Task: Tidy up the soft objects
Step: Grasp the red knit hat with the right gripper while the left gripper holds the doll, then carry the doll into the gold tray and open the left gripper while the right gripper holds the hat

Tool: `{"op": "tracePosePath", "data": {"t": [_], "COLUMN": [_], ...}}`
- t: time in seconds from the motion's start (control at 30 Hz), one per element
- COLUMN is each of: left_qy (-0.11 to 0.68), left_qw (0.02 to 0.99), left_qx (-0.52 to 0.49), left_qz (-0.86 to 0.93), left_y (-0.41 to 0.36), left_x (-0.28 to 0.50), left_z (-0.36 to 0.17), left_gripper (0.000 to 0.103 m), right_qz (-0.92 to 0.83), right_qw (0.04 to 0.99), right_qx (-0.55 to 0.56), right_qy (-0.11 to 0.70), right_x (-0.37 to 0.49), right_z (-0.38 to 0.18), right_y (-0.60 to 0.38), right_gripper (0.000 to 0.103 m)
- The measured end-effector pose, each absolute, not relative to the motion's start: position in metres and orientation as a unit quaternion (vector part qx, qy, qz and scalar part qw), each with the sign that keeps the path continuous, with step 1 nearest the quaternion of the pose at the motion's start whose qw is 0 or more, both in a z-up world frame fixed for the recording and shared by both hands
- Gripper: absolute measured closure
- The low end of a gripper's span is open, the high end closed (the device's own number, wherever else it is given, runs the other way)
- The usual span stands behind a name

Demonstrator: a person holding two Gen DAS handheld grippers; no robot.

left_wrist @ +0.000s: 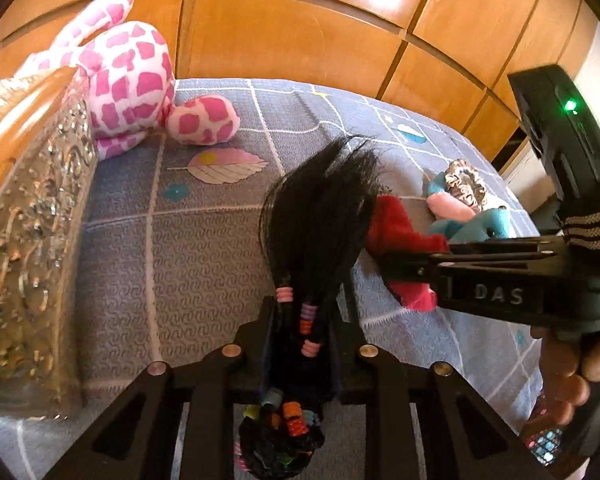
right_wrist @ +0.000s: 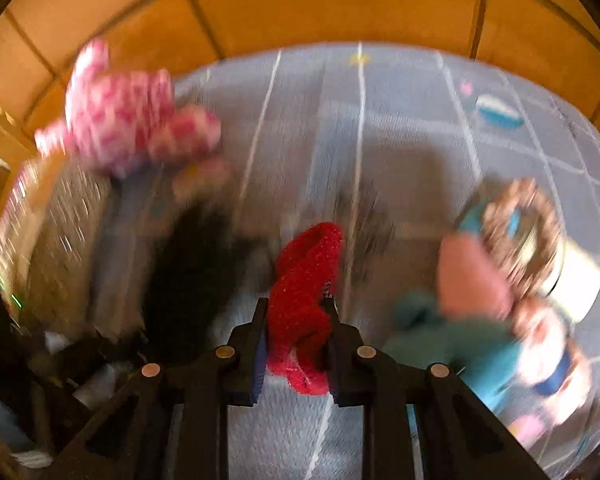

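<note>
hair and plush both look light and floppy, so i judge each needs a pinch at its thickest part. black hair bundle (left_wrist: 316,216), banded with coloured elastics, lies nearer the viewer than the pink giraffe toy (left_wrist: 136,80) on the grey bedspread (left_wrist: 148,248); left gripper (left_wrist: 306,320) has its jaws drawn narrow onto the banded stem, loose ends fanning forward. right of the hair, right gripper (right_wrist: 296,312) clamps the red plush piece (right_wrist: 304,280), jaws narrow, pile squashed between them.

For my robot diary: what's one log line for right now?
left gripper: shut on black beaded hair bundle | right gripper: shut on red fuzzy cloth | grey patterned bedsheet
</note>
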State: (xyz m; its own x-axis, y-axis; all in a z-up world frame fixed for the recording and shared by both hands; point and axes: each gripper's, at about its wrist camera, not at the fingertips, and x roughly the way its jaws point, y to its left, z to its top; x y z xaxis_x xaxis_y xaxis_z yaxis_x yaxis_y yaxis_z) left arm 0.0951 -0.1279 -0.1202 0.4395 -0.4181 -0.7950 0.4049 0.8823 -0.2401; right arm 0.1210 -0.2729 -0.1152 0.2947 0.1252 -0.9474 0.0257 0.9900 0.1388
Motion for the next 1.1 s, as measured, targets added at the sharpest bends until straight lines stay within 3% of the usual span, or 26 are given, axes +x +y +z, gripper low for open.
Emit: {"op": "tracePosePath", "data": {"t": [0.27, 0.53, 1.1], "left_qy": [0.456, 0.41, 0.346], "left_qw": [0.859, 0.885, 0.929], "left_qx": [0.015, -0.026, -0.125], "left_qz": [-0.233, -0.22, -0.048], "left_y": [-0.126, -0.099, 0.053], "left_x": [0.087, 0.098, 0.117], "left_z": [-0.095, -0.034, 0.026], "left_gripper": [0.083, 0.083, 0.082], "right_qz": [0.027, 0.02, 0.011], "right_qw": [0.81, 0.82, 0.826], "right_qx": [0.079, 0.042, 0.016], "right_qy": [0.58, 0.571, 0.563], "right_x": [0.117, 0.113, 0.104], "right_z": [-0.12, -0.119, -0.123], "right_y": [-0.278, -0.269, -0.263], "right_gripper": [0.076, 0.075, 0.075]}}
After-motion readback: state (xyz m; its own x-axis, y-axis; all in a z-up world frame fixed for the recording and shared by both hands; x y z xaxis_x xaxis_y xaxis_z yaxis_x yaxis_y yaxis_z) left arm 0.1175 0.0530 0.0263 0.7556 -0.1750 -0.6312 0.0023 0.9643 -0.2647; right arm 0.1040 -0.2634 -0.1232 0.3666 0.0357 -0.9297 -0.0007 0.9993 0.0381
